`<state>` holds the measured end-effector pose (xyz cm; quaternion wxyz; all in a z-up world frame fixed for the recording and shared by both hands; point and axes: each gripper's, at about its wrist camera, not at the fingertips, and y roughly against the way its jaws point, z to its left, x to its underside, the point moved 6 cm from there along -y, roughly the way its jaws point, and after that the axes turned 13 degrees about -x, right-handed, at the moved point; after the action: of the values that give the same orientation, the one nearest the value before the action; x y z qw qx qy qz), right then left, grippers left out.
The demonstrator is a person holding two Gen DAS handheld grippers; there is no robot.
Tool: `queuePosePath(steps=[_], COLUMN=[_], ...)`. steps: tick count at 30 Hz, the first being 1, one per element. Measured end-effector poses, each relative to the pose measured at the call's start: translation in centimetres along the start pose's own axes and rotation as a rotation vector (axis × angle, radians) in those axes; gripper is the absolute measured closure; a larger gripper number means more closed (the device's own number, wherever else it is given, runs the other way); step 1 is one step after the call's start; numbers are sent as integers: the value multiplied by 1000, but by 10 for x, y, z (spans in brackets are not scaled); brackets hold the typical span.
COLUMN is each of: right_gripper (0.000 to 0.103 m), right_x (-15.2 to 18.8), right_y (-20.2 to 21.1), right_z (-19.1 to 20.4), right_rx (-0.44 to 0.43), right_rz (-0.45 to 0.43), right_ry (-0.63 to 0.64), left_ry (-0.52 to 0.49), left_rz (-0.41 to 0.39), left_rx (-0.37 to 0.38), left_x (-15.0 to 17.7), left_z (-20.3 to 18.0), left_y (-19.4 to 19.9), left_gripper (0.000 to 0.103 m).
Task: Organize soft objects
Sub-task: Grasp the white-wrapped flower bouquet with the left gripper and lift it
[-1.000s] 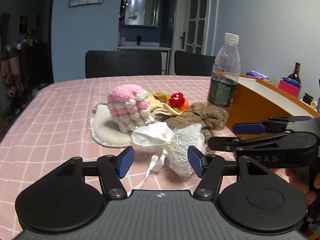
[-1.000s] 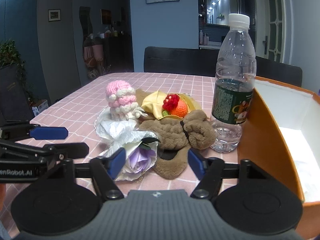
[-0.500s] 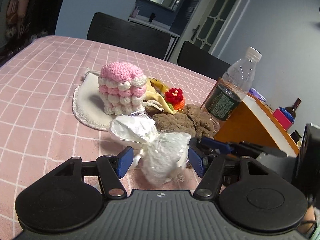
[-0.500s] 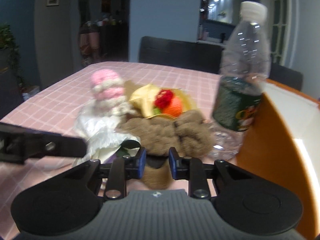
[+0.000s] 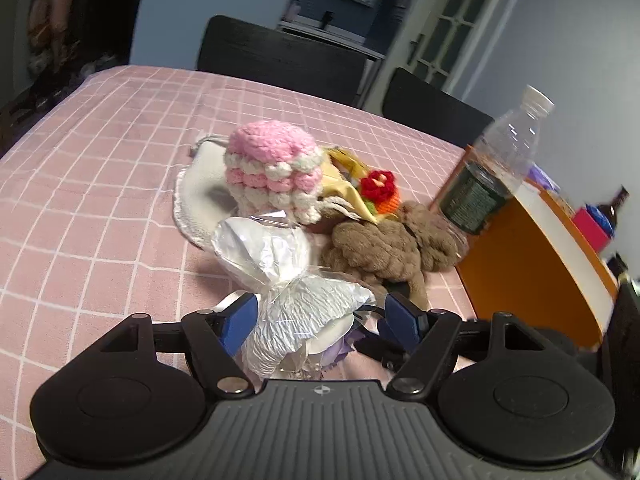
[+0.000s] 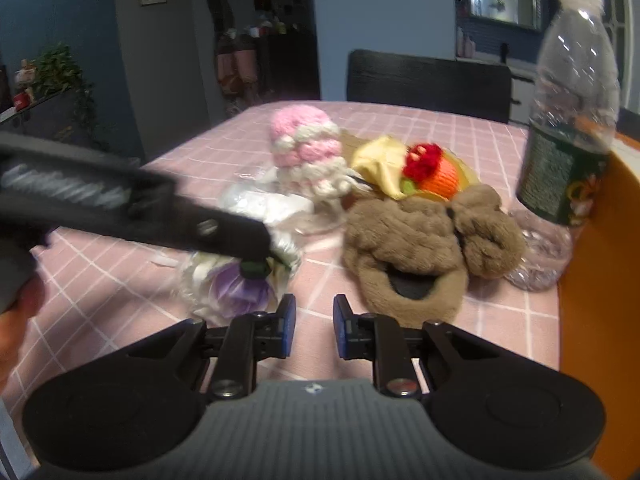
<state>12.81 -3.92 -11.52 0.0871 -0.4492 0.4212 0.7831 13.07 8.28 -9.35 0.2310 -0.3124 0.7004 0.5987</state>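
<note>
Change: left gripper point(image 5: 318, 320) has come forward since a second ago, so the wrapped flower point(image 5: 296, 312) now sits between its blue pads; right gripper point(image 6: 314, 327) has narrowed from wide to a small gap.
Left gripper: low over the pink checked tablecloth point(image 5: 100, 208), tilted down, fingers spread either side of the wrapper, not squeezing.
Right gripper: low, level, pads nearly together, holding nothing; brown plush point(image 6: 420, 248) lies just ahead.
Flower: on the cloth, purple bloom toward the right gripper.
Other soft things: pink knit hat point(image 5: 272, 172) on a white pad, behind the flower.
Box: orange box point(image 5: 532, 256) at right, water bottle point(image 6: 568, 140) beside it.
</note>
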Motion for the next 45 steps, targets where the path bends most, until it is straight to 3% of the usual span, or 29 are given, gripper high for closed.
queuePosePath(steps=[6,9,14,17,22,28,36,38,43,45], right_gripper=[80,73,73,73,67,64,63,63,62,48], right_x=[12,19,28,29,30,33,36,36,31,25], right_y=[13,22,31,32,37,37,37,37,40,41], right_z=[-18,-24,-27,-28,-27,-28,-32,-32,-31,-31], right_rx=[36,39,7,7,4,7,22,22,24,40], right_rz=[1,-2,-8,-9,-17,-17,-13,-11,-23,-39], right_ry=[-42,-79,-132,-131,-144,-150,-148,-147,-124,-106], left_ry=[-199,-291,-582,-703,-693,-703,-663,-659,-628,-615], left_rz=[-100,-176,-266,-298,-253,-245,-238,-241,-239,-246], left_rx=[-6,-28,-162,-234,-255,-331,-341,-345,-352,-354], left_x=[18,29,52,60,61,61,56,56,56,55], left_z=[-16,-23,-44,-53,-55,-60,-59,-60,-59,-57], left_y=[13,16,11,5,-12,-25,-29,-30,-31,-29], left_gripper=[15,12,12,12,12,11,12,16,41,47])
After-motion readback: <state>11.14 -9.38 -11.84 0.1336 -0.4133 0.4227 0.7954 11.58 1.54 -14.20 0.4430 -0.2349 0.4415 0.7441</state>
